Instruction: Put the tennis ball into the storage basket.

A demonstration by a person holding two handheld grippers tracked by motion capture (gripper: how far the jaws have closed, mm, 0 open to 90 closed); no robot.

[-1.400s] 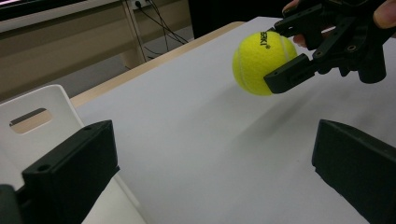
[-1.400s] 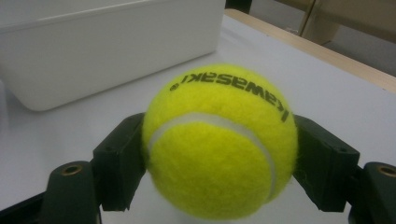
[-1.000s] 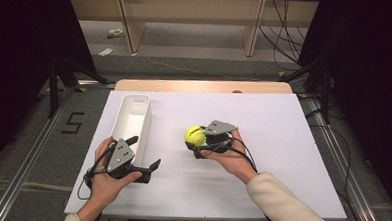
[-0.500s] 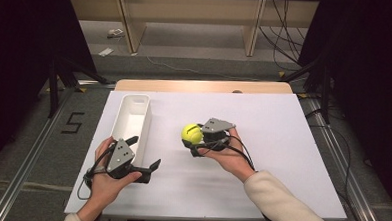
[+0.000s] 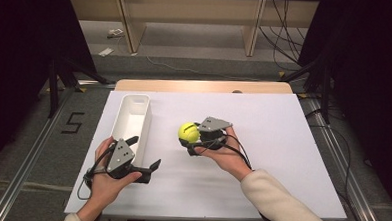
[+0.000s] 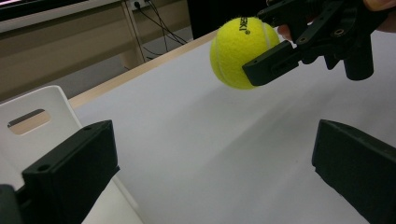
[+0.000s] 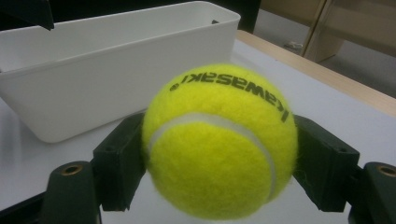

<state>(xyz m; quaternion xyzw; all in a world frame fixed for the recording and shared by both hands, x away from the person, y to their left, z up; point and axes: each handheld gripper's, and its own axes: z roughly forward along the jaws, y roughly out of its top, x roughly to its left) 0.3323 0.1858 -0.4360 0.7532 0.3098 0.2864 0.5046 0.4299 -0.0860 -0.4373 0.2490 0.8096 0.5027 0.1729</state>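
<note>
High view, tennis ball (image 5: 188, 132) clamped in right gripper (image 5: 192, 139), left gripper (image 5: 144, 153) wide

Ball (image 5: 188, 132) right of bin (image 5: 131, 118)

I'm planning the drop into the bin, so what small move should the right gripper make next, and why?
Probably carry the ball a little further left, over the bin. The right gripper is shut on it, lifted off the table, and the bin sits open just left of it.
</note>
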